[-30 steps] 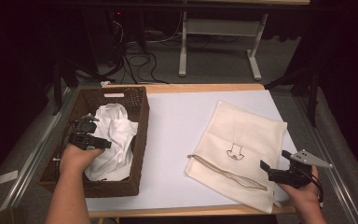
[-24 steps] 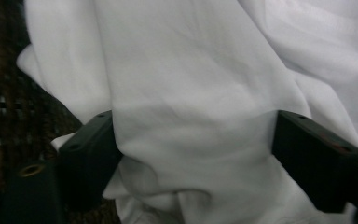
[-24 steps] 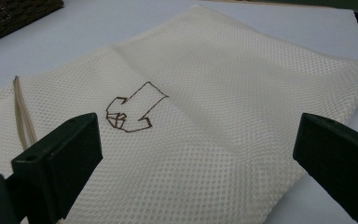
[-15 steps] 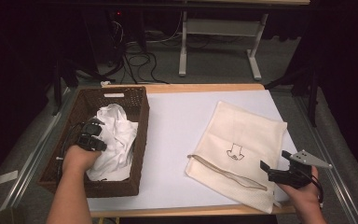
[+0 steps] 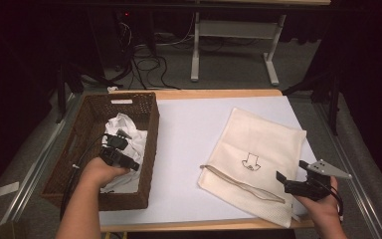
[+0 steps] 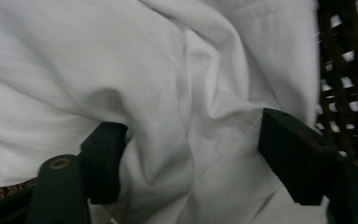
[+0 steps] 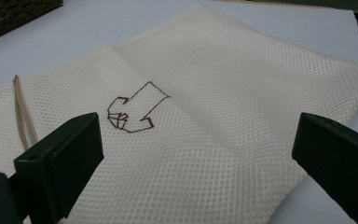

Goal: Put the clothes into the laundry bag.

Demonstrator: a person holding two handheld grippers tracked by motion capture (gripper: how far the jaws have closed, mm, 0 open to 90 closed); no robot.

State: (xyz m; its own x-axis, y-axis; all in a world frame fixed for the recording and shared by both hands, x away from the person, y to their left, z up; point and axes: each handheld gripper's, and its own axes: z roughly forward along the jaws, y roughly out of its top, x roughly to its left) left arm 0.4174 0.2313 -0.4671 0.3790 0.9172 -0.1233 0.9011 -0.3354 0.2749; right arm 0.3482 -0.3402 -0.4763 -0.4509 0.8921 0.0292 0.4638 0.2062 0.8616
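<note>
The left gripper [image 5: 122, 149] is inside the brown wicker basket [image 5: 149, 119] at the left of the bench [image 5: 189, 129], low over the white cloth [image 6: 121, 70] that lies crumpled in it. Its jaws have just been opening; they stand apart, with folds of the cloth bulging between them, and do not pinch it. The right gripper [image 5: 291, 183] rests at the near edge of the cream mesh bag [image 7: 223, 121], with jaws wide open and holding nothing.

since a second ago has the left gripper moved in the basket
Yes. In the high view the left gripper has slid toward the basket's near wall, over the white cloth; its jaws have just been opening.
</note>
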